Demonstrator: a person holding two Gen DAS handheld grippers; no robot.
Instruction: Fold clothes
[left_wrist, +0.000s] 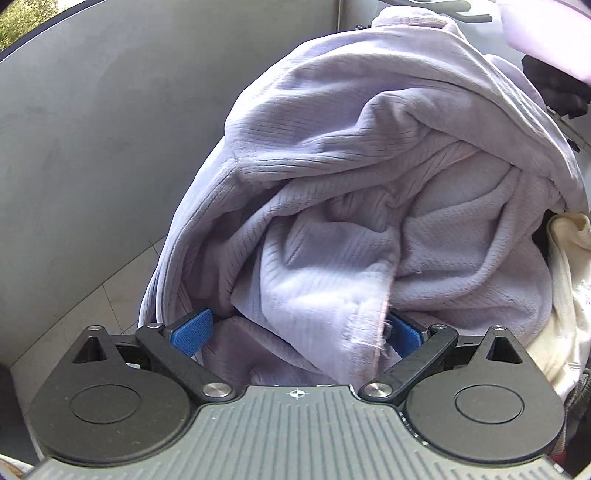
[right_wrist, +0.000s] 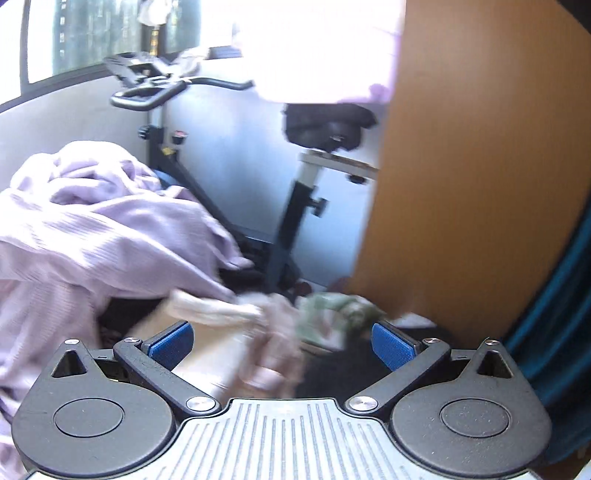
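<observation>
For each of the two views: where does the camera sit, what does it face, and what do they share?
Left wrist: behind the left claw, facing the heaped lilac garment against a grey wall; fabric lies between its open blue pads.
Right wrist: behind the open right claw, facing an exercise bike, a wooden panel and blurred clothes.
Shared: the lilac garment and bike.
</observation>
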